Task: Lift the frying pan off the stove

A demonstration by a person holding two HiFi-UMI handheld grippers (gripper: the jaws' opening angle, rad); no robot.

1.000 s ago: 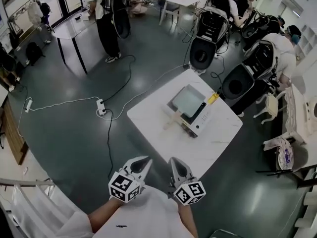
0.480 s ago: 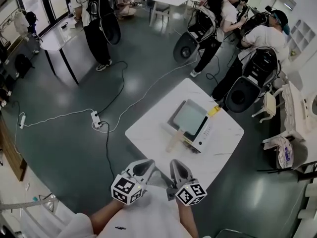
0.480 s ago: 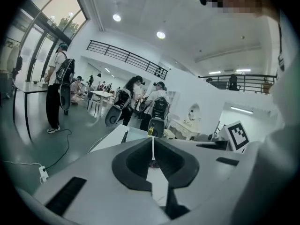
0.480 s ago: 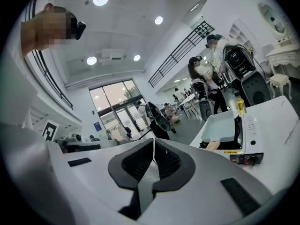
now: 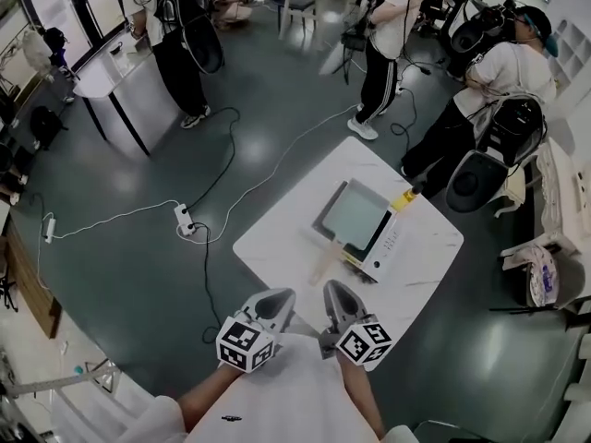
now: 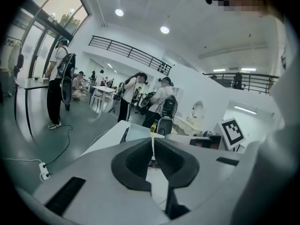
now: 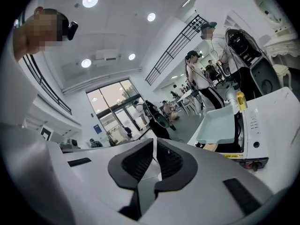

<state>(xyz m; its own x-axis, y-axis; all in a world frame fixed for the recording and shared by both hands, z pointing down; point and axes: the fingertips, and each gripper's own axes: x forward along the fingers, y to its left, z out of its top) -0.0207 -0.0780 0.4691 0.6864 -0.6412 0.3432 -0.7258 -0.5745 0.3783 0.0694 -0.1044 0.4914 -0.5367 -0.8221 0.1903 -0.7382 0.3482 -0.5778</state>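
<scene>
A square grey frying pan [image 5: 354,215] with a pale wooden handle [image 5: 323,264] sits on a white portable stove [image 5: 392,243] on the white table [image 5: 277,247]. The handle points toward me. Both grippers hang close to my body, short of the table's near edge. My left gripper [image 5: 282,295] is shut and holds nothing. My right gripper [image 5: 331,289] is shut and empty too. The left gripper view shows the pan [image 6: 140,131] far beyond the closed tips [image 6: 152,142]. In the right gripper view the pan [image 7: 218,125] and stove [image 7: 267,130] lie to the right of the closed tips [image 7: 154,146].
A yellow object [image 5: 399,198] sits at the stove's far corner. People stand just beyond the table's far side, one in a white shirt [image 5: 392,17]. A power strip [image 5: 185,221] and cables lie on the floor at left. A dark table [image 5: 120,63] stands far left.
The head view has shifted slightly and the table sits a little nearer. The people beyond the table have walked closer to it. Both grippers stay shut and low.
</scene>
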